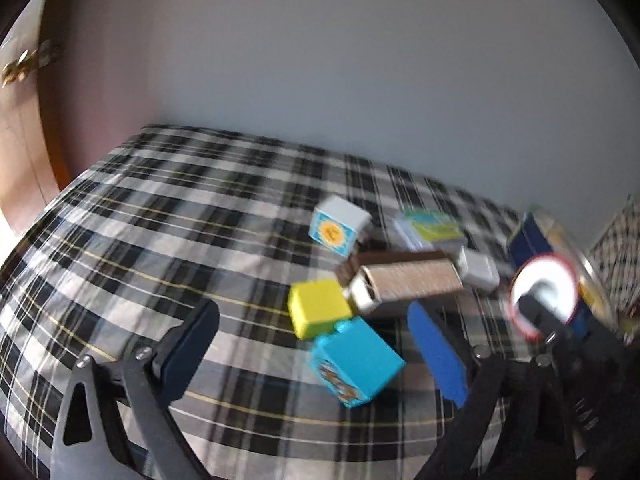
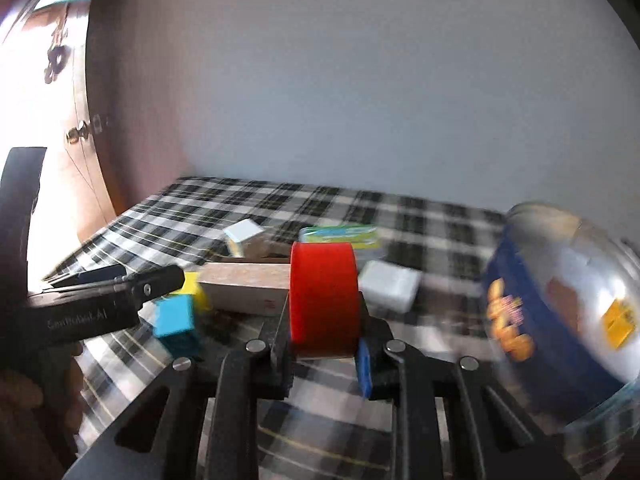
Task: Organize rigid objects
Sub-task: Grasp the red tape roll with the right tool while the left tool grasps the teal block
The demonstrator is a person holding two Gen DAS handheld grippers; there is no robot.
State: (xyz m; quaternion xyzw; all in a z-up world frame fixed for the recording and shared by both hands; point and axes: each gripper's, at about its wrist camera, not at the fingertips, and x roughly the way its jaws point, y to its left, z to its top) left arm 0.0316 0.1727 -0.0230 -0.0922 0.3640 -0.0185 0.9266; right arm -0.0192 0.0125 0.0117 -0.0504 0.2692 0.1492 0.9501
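Left gripper (image 1: 316,344): I have it tilted down over the plaid-covered counter (image 1: 160,220), jaws wide apart, nothing pressed by either pad. The teal block (image 1: 356,360) and the yellow block (image 1: 318,312) lie on the cloth between its fingers, touching neither.

Right gripper (image 2: 324,344): I see it angled down and clamped on a red tape roll (image 2: 323,296), the roll standing on edge between the pads.

Cluster: the wooden block (image 1: 412,280), long and pale, lies just behind the yellow block; a white cube with a blue and orange face (image 1: 338,228) sits further toward the counter's far edge, a green-topped flat box (image 1: 432,228) beside it, a small white box (image 1: 478,270) near the wooden block's right end.

Jar (image 2: 560,320): clear plastic with a blue label, near the counter's right edge, blurred.

Only in left wrist view: the tape roll's white side and hollow core, seen face on at the right, and the printed face of the teal block.

Only in right wrist view: the roll's red tread, the left gripper's body from the side at left, and a door with a knob (image 2: 76,134) beyond the counter's left edge.
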